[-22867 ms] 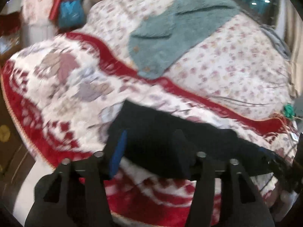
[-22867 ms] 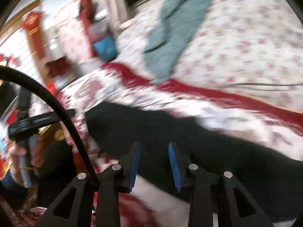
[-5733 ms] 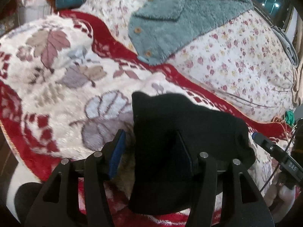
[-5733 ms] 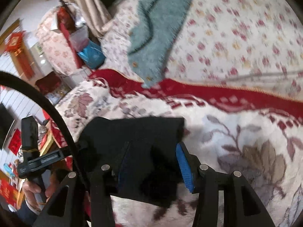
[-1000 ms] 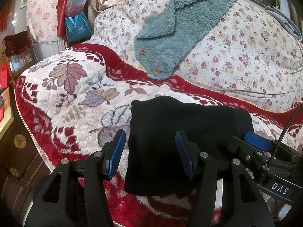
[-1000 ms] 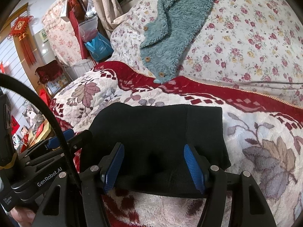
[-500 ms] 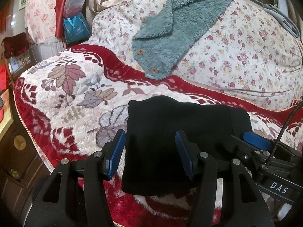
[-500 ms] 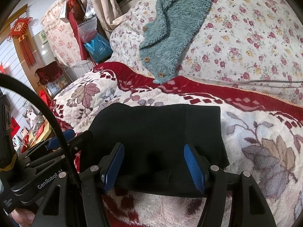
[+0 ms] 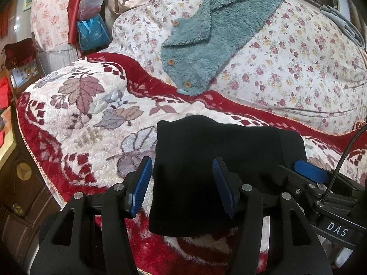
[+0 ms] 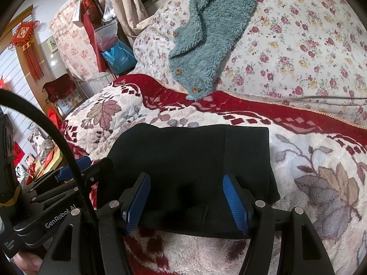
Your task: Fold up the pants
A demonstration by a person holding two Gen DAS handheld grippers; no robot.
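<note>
Since the earliest frames the long black garment has become a compact folded stack, and over the last second nothing has visibly shifted. Nearest the cameras, the left gripper (image 9: 182, 184) stands with its blue pads well apart and nothing between them that they press on; its pads straddle the left near edge of the black pants (image 9: 220, 158), with cloth seen only behind them. The right gripper (image 10: 187, 202) is likewise spread wide and holds nothing, its pads framing the near edge of the pants (image 10: 190, 158) without touching that I can see. Both point down and forward at the stack, side by side, the left one showing at the lower left of the right view (image 10: 68, 174) and the right one at the lower right of the left view (image 9: 309, 176). The pants lie flat on the red-and-cream leaf-patterned blanket (image 9: 80, 105) near the bed's front edge, just ahead of both grippers, their longer side running left to right across the view, so each gripper is nearest its own end. By my judgement the fold looks finished or nearly so; any further fold would bring one short end over towards the other. Farther back, well apart from the stack, a teal fleece garment (image 9: 220, 29) lies on the floral quilt (image 9: 298, 52), and a blue bag (image 9: 91, 32) hangs beyond the bed.
</note>
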